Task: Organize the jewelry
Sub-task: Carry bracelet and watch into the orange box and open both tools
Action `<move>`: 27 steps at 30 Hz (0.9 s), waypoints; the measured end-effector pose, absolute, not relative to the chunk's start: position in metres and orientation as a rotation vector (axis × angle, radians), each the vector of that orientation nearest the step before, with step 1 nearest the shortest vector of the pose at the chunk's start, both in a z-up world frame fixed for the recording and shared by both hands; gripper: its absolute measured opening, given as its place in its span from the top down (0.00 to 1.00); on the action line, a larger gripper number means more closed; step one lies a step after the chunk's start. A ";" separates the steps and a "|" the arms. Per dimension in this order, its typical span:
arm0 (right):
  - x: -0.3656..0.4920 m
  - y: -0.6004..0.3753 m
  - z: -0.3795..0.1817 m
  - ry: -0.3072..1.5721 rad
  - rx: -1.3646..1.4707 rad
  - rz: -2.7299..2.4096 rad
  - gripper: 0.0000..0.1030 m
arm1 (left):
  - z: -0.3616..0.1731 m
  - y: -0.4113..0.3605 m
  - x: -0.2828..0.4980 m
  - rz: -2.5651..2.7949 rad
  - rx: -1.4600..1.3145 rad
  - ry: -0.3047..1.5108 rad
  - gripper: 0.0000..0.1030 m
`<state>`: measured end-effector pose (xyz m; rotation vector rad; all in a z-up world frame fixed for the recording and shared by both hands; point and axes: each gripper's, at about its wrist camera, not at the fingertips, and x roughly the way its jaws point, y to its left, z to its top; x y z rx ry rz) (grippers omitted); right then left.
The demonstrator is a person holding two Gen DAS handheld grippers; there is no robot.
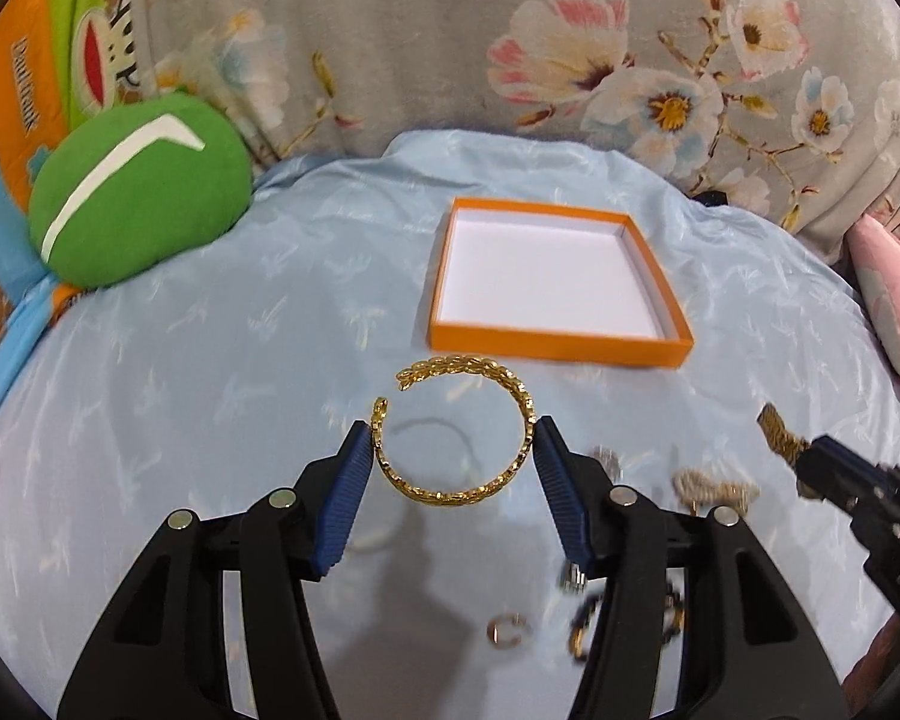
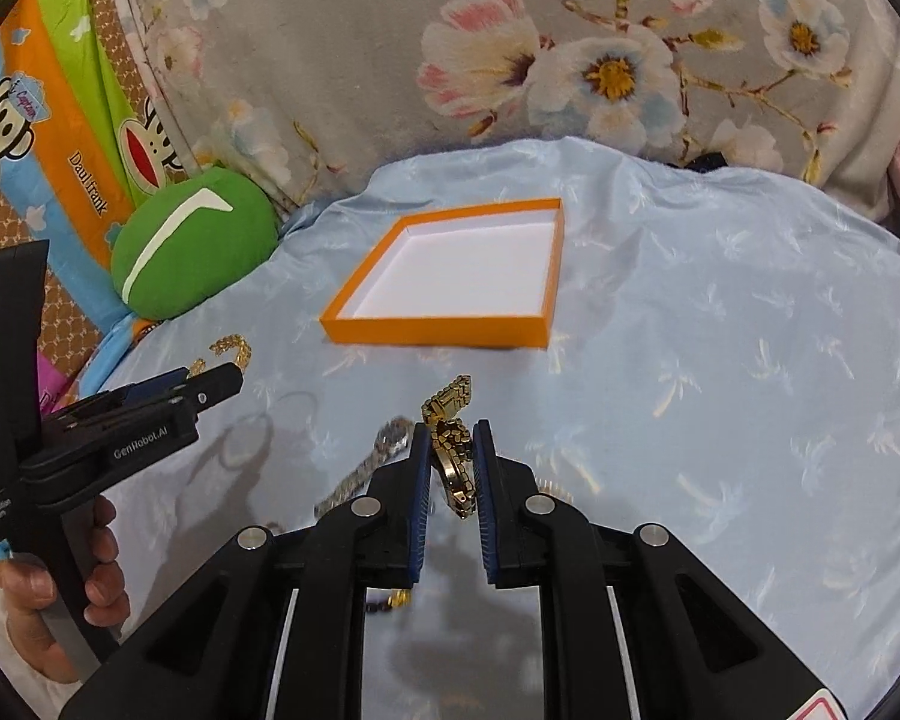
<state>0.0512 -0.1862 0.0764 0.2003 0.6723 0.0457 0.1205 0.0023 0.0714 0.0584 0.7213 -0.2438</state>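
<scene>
My left gripper [image 1: 453, 429] is shut on an open gold leaf-pattern bangle [image 1: 450, 495], with the blue pads pressing its two sides and holding it above the light blue cloth [image 1: 210, 390]. In the right wrist view the left gripper [image 2: 210, 381] shows at the left with the bangle [image 2: 234, 348] at its tip. My right gripper [image 2: 451, 429] is shut on a gold link watch [image 2: 450, 402] that stands upright between the pads. From the left wrist view, the right gripper [image 1: 810, 456] holds that gold watch [image 1: 777, 429] at the right edge. An empty orange box [image 1: 555, 345] with a white floor lies beyond both grippers.
Several loose pieces lie on the cloth: a silver watch [image 2: 384, 444], a pearl piece [image 1: 714, 489], a small ring [image 1: 507, 630]. A green cushion [image 1: 138, 192] sits at the left, a pink pillow [image 1: 888, 294] at the right, floral fabric behind. A hand [image 2: 102, 588] grips the left tool.
</scene>
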 end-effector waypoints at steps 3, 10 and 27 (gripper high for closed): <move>0.091 -0.190 0.088 0.656 0.173 0.036 0.87 | 0.080 -0.012 0.145 -0.247 0.081 0.694 0.48; 0.184 -0.205 0.096 0.647 0.182 0.034 0.87 | 0.086 -0.050 0.223 -0.297 0.079 0.685 0.48; 0.315 -0.246 0.036 0.786 0.226 0.004 0.87 | 0.026 -0.108 0.346 -0.298 0.106 0.785 0.48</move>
